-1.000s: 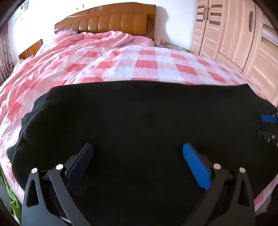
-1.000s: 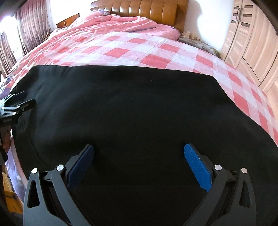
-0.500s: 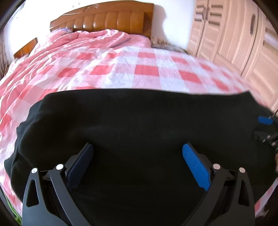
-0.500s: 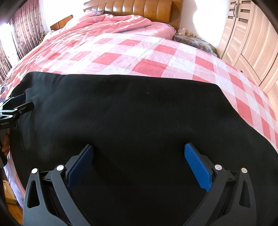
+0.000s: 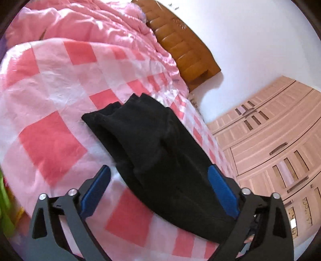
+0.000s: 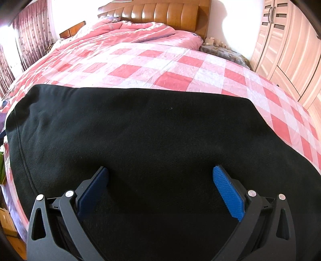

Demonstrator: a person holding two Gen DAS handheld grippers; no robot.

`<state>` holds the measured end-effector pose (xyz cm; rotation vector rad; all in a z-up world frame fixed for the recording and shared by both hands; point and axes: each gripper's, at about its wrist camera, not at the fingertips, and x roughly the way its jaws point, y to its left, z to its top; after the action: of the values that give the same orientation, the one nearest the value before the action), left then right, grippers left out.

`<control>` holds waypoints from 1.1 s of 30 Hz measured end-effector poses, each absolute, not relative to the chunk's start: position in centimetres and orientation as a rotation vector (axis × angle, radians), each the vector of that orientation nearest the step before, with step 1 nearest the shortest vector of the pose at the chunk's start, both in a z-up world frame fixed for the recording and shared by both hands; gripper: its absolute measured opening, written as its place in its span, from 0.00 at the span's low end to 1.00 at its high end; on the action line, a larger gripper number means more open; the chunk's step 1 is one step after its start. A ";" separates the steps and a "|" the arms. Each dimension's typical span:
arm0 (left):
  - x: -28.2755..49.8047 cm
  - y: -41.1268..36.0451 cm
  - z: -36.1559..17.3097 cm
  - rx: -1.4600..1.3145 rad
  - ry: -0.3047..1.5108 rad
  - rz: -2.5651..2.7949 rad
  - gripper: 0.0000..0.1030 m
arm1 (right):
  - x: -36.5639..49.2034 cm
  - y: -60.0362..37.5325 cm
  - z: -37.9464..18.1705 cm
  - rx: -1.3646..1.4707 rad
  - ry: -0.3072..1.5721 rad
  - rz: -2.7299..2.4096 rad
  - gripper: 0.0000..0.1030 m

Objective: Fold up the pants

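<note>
Bed, pink checked cover: black pants laid flat, ready for folding. Left claw closing, nothing pinched; right claw spread, empty, poised over the cloth.

Open run of flat pink-and-white checked bedsheet beyond the far edge of the black fabric pants, clear up to the rumpled pink quilt bunched against the brown padded wooden headboard. Right side hemmed in by the tall light-wood panelled wardrobe close along the bed edge, with a cluttered bedside surface filling the corner. Left side bounded by patterned dark-red curtains.
</note>
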<state>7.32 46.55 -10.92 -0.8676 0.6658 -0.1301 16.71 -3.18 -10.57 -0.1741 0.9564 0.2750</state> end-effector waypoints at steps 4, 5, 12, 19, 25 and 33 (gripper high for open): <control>9.6 46.8 -11.0 -0.815 0.691 -0.140 0.92 | 16.7 -3.2 -10.6 -0.175 0.956 0.274 0.96; 10.1 46.8 -11.1 -0.797 0.690 -0.143 0.92 | 16.7 -3.2 -10.6 -0.175 0.955 0.273 0.96; 11.9 46.1 -11.7 -0.699 0.690 -0.180 0.66 | 16.6 -3.1 -10.5 -0.176 0.953 0.271 0.96; 10.9 44.9 -11.3 -0.596 0.656 -0.130 0.37 | 16.3 -2.9 -10.3 -0.187 0.956 0.252 0.96; 10.1 42.1 -7.4 -0.430 0.592 -0.076 0.31 | 12.5 3.6 -8.7 -0.248 0.871 0.416 0.96; 7.6 34.3 0.8 -0.211 0.452 -0.141 0.24 | 12.4 6.9 -10.4 -0.293 0.955 0.506 0.95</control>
<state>7.61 34.30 0.78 -0.2115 0.4516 -0.1412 12.39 6.89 -10.39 -0.2926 0.9553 0.5063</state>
